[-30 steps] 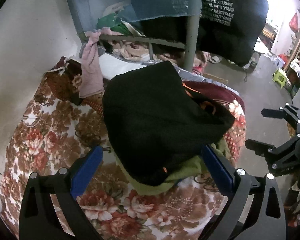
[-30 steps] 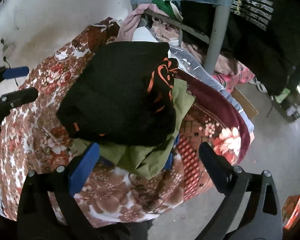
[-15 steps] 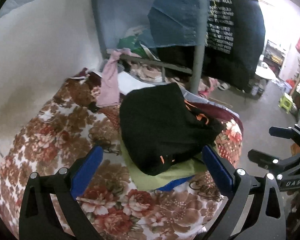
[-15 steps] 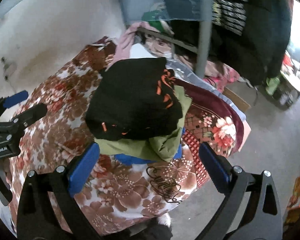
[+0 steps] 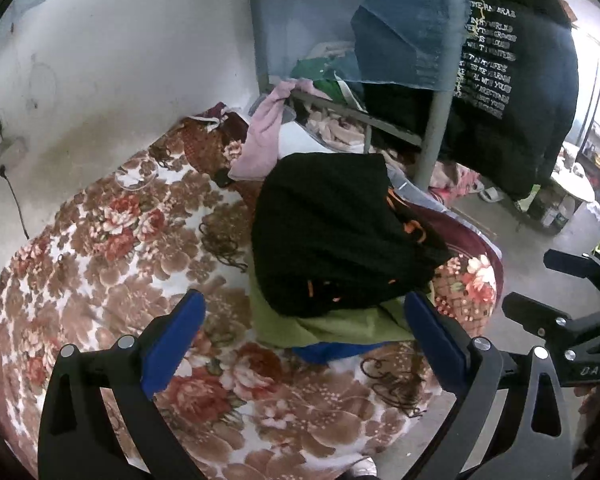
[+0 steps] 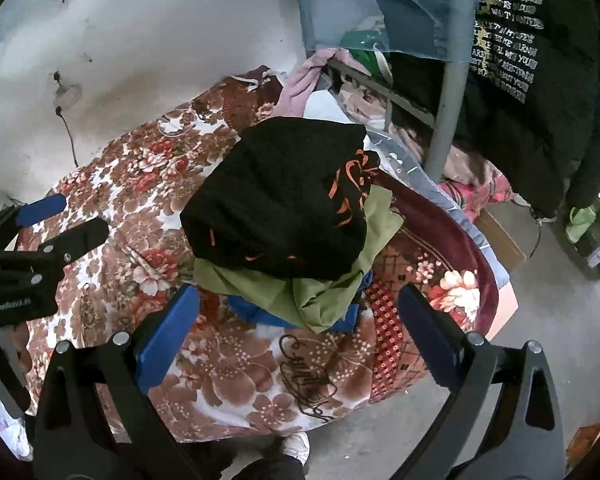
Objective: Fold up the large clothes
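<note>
A folded black garment with orange print (image 5: 336,232) (image 6: 280,200) tops a small stack on the floral blanket (image 5: 112,248) (image 6: 228,364). Under it lie an olive-green piece (image 5: 340,326) (image 6: 300,292) and a blue piece (image 5: 328,352) (image 6: 256,314). My left gripper (image 5: 304,332) hovers open in front of the stack, holding nothing; in the right wrist view it shows at the left edge (image 6: 56,220). My right gripper (image 6: 300,320) is also open and empty, just short of the stack's near edge; it appears at the right edge of the left wrist view (image 5: 548,284).
A grey metal post (image 5: 436,124) (image 6: 450,112) and a rack of loose clothes stand behind the stack. A dark printed shirt (image 5: 512,80) hangs at right. A pink cloth (image 5: 264,136) drapes over the rail. White wall at left, bare concrete floor (image 6: 560,320) at right. A shoe (image 6: 296,446) shows below.
Both grippers have drawn back and up from the stack, so it looks smaller and more of the blanket and the blue piece show. The stack has not moved.
</note>
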Demonstrator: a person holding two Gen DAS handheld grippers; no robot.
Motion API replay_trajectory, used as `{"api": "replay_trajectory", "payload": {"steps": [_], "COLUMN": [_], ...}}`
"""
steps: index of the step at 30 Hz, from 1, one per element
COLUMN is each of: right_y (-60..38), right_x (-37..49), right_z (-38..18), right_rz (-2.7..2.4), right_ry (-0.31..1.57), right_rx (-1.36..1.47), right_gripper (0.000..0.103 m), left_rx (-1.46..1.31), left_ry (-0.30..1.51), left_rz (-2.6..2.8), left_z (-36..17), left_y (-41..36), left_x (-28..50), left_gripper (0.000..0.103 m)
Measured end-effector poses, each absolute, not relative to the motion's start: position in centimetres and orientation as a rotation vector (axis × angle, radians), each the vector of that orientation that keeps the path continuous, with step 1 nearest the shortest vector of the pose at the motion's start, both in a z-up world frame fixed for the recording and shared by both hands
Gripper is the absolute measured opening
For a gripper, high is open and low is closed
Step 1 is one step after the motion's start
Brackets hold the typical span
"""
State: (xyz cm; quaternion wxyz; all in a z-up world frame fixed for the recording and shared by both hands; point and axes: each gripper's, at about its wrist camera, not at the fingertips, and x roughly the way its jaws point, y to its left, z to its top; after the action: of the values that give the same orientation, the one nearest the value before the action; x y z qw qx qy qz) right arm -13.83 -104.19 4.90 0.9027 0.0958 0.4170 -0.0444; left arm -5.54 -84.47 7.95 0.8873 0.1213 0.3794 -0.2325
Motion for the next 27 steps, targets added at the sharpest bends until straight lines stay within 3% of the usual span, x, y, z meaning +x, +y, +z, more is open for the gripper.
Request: {"api": "replay_trajectory", "payload": {"steps": [27], "right_y": [-104.2], "right_x": [-13.1], "right_z": [4.6], "right_rz": [-0.03], "right_ry": [0.876], "right_rx": [0.182], "right_gripper": [0.098], "left_rx": [0.287], "left_ry": [0.813], "left_rz": [-0.487], "left_z": [7.3], "left_y": [-85.5], "left_x": [-4.9], "left_gripper": [0.098]}}
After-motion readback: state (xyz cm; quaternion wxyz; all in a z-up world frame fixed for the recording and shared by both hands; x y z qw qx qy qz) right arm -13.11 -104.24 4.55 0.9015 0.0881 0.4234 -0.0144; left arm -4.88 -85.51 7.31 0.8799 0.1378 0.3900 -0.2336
